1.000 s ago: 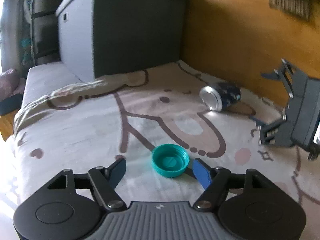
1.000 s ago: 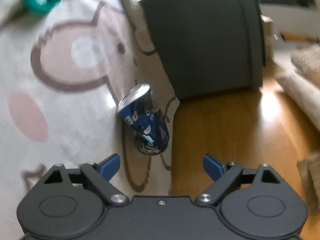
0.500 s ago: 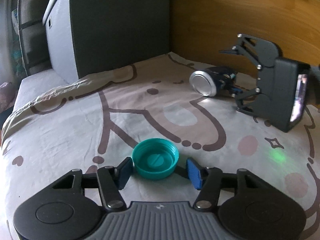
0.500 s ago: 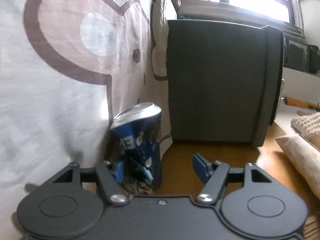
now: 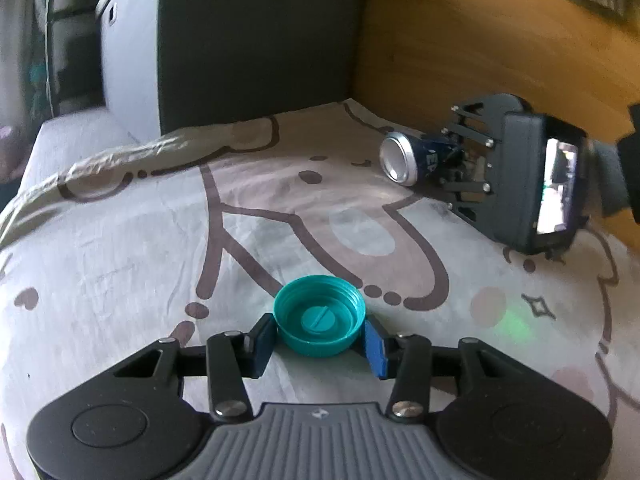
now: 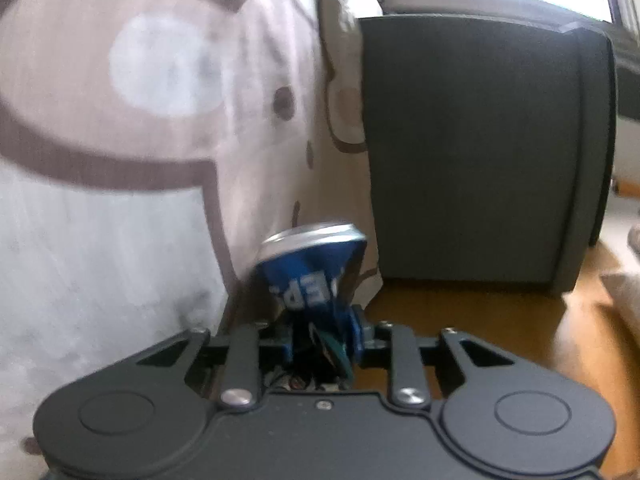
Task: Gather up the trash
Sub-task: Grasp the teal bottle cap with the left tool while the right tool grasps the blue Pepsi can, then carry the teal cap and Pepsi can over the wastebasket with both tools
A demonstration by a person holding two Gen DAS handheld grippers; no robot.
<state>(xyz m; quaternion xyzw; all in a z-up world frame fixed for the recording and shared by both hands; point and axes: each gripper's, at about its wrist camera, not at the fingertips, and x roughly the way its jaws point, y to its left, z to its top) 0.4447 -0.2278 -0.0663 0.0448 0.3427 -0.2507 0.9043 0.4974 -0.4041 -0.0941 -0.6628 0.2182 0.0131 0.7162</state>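
Note:
A teal plastic cap [image 5: 319, 326], open side up, lies on the printed cloth [image 5: 120, 248]. My left gripper [image 5: 319, 342] is shut on the cap, one blue pad against each side. A crushed blue soda can [image 5: 416, 157] lies near the cloth's far right edge. My right gripper [image 5: 460, 160] is shut on the can's crumpled end. In the right wrist view the can [image 6: 316, 276] sticks out from between that gripper's closed fingers [image 6: 322, 338], silver end away from me.
A dark grey bin [image 5: 248, 48] stands at the cloth's far edge; it also shows in the right wrist view [image 6: 480, 148]. Wooden floor [image 5: 500, 40] lies beyond the cloth on the right. The cloth's edge [image 6: 352, 200] runs beside the can.
My left gripper closed in on the teal cap. My right gripper moved up to the can and shut on its crumpled end.

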